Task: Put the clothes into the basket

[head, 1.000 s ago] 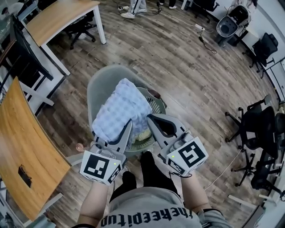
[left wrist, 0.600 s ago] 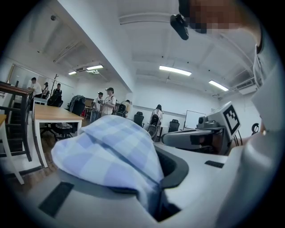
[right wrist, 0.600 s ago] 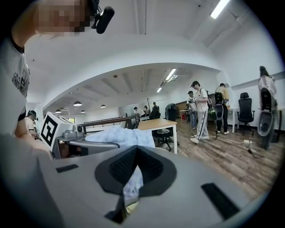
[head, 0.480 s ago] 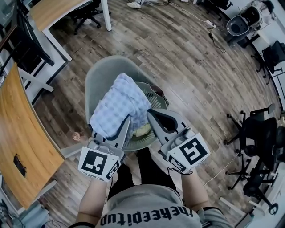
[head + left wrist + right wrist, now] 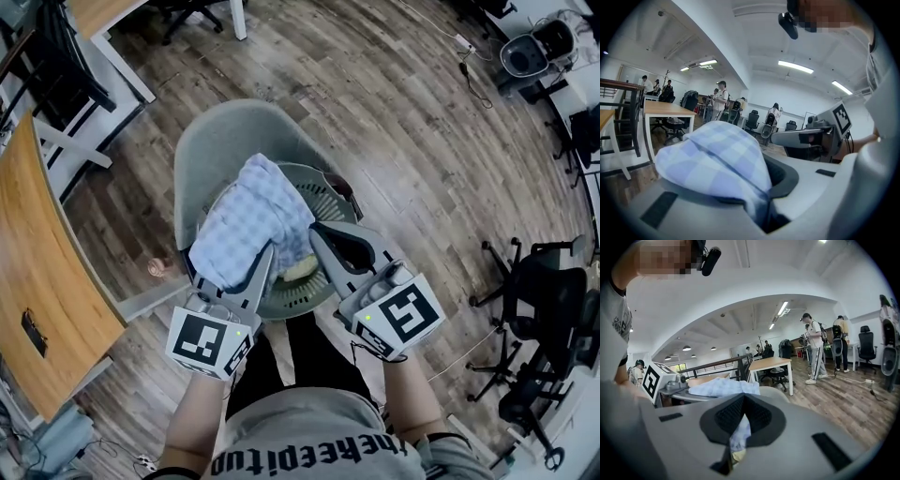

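Observation:
A light blue checked cloth (image 5: 251, 220) hangs bunched over a round grey-green basket (image 5: 330, 190), which stands on a grey chair (image 5: 208, 150). My left gripper (image 5: 265, 255) is shut on the cloth's near edge, and the fabric (image 5: 712, 159) bulges over its jaws. My right gripper (image 5: 317, 234) sits just right of it over the basket, shut on a thin strip of the same blue cloth (image 5: 739, 430). A yellowish garment (image 5: 300, 270) lies inside the basket under the grippers. The basket's inside is mostly hidden.
A curved wooden desk (image 5: 42, 281) runs along the left, with a white-legged table (image 5: 122, 66) at the top left. Black office chairs (image 5: 548, 300) stand at the right. Cables cross the plank floor (image 5: 422, 141). The person's legs are just below the basket.
Both grippers have sunk a little with the cloth, closer over the basket. Both grips are unchanged.

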`<state>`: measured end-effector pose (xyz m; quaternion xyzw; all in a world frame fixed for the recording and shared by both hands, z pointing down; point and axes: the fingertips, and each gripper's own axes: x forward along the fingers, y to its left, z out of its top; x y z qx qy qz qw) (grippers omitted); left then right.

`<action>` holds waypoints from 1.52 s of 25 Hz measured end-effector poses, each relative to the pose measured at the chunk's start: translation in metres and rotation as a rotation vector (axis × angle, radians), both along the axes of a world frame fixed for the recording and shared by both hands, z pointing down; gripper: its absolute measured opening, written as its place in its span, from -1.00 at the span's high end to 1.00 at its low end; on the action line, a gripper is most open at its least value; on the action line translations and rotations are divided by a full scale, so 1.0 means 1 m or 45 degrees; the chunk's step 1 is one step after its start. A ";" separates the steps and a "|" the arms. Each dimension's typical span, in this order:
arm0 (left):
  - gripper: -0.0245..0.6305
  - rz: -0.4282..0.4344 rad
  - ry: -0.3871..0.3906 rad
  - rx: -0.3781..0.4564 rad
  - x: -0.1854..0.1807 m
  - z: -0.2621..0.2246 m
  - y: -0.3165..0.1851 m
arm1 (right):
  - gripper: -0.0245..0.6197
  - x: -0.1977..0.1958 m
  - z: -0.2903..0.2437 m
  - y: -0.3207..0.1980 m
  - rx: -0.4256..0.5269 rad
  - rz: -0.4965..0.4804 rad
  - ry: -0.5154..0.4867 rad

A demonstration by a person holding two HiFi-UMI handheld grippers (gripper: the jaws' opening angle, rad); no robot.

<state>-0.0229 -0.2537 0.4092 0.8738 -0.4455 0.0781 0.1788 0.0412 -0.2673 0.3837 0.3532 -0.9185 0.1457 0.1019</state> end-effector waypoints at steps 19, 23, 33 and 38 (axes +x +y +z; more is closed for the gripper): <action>0.69 -0.019 -0.038 -0.200 0.000 0.082 -0.001 | 0.90 -0.009 0.060 -0.018 -0.146 -0.068 0.007; 0.69 -0.006 -0.043 -0.235 0.002 0.096 0.000 | 0.90 -0.010 0.069 -0.019 -0.167 -0.069 0.011; 0.68 0.033 -0.064 -0.322 0.004 0.127 0.003 | 0.89 -0.008 0.086 -0.022 -0.210 -0.046 0.009; 0.64 0.074 -0.080 -0.374 0.006 0.138 0.007 | 0.90 -0.010 0.088 -0.022 -0.217 -0.039 0.003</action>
